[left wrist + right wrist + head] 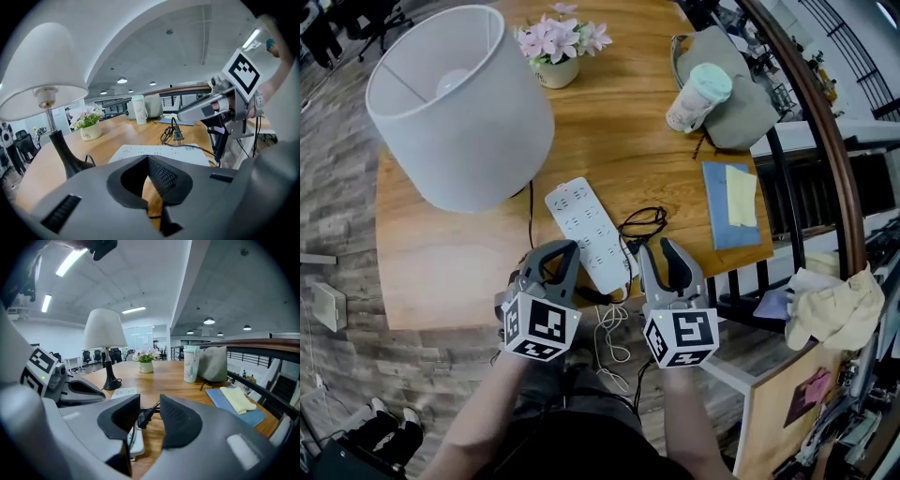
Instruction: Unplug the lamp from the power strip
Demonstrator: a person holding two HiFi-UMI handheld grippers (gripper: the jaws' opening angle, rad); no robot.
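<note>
The lamp, with its white shade [459, 103] and black base [65, 157], stands at the table's left. In front of it lies a white power strip [586, 234], also in the left gripper view [159, 152]. Just right of the strip a black plug [178, 135] with its coiled cord [642, 223] lies loose on the wood. My right gripper [659, 251] is open at the table's front edge; the plug [143, 416] shows beyond its jaws, untouched. Left of the strip's near end is my left gripper [565, 248], its tips together and holding nothing.
A flower pot [558, 52] stands at the back. A pale cup [698, 94] and a grey bag [741, 94] are at the back right, a blue notebook with a yellow cloth [731, 202] at the right edge. White cord [609, 328] hangs off the front edge.
</note>
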